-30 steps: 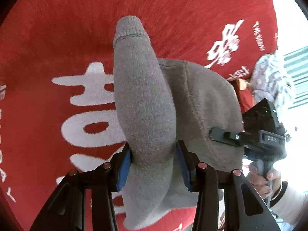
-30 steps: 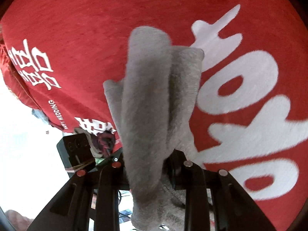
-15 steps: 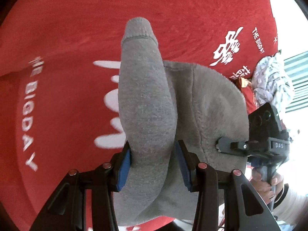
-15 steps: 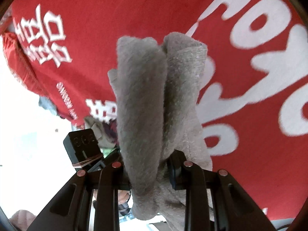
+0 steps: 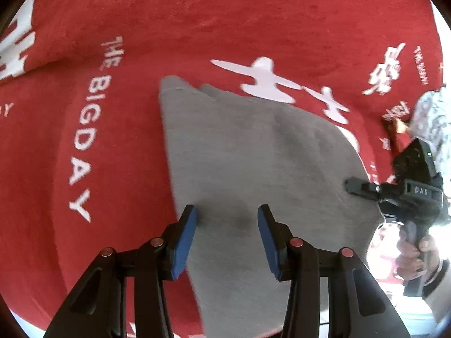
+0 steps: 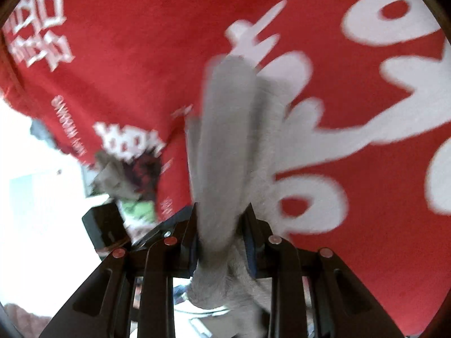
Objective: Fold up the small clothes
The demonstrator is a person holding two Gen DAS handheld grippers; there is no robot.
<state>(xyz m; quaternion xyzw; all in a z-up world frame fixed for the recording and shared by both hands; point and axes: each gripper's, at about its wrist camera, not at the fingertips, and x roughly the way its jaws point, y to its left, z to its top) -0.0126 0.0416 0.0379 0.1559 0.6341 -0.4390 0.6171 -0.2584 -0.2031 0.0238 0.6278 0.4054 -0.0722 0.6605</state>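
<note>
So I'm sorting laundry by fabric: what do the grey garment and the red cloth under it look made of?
Grey garment: soft fleece or brushed knit, matte and fuzzy, probably cotton blend. Red cloth: short-pile, felt-like matte fabric with flat white printed lettering; the fibre can't be told.

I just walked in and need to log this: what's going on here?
A person with two handheld grippers is folding a small grey garment over a red printed cloth. The left gripper has its fingers gripping one edge; the right gripper is clamped on a bunched edge opposite. The garment stretches out flat between them.
</note>
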